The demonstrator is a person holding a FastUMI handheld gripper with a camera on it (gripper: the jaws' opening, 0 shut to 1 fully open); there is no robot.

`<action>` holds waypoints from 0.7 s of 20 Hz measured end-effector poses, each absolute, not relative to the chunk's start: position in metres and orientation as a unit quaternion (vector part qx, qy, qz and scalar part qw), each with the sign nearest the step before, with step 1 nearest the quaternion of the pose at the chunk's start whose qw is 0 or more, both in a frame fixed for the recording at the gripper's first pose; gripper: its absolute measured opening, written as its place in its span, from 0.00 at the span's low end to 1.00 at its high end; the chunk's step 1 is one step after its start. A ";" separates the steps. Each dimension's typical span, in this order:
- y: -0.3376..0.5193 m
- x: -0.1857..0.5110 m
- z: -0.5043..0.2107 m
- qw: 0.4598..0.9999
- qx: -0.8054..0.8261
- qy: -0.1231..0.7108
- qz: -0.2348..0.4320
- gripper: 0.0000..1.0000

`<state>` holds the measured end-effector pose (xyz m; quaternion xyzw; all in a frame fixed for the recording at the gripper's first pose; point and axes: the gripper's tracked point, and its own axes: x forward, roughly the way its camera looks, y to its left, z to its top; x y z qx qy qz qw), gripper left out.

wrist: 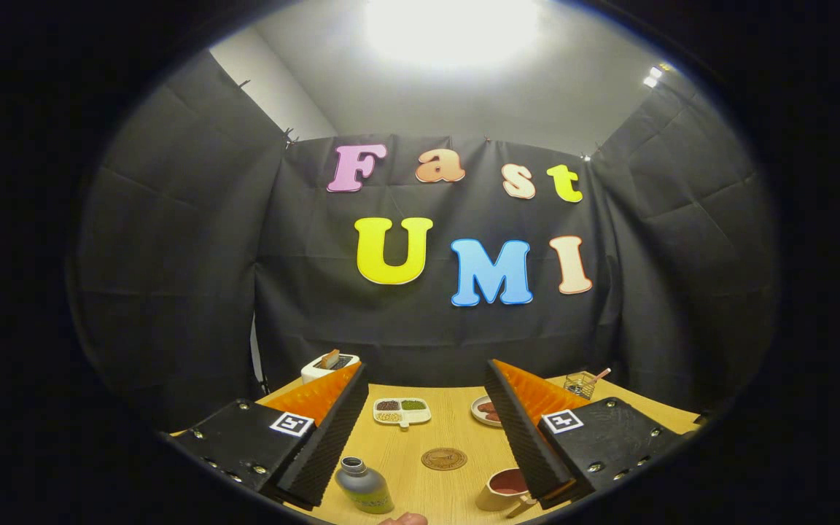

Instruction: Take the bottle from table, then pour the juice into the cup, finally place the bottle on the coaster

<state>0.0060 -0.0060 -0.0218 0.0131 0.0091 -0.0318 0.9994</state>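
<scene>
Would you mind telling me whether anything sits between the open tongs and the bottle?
Nothing visible does. The tongs are open, and the bottle stands on the bare table near the left finger, with the coaster beyond it and the cup by the right finger.

Gripper [420,430] with fingers spread wide above a wooden table [456,430]. Between them: a bottle [364,485] beside the left finger, a cup [502,489] against the right, a round coaster [444,459] and a divided snack dish [402,412] farther on.
</scene>
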 end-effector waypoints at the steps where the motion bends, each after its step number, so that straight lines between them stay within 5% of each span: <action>1: -0.003 0.005 -0.024 0.999 0.010 0.008 -0.033 0.98; 14: 0.068 0.010 -0.101 0.998 -0.010 0.055 0.010 0.98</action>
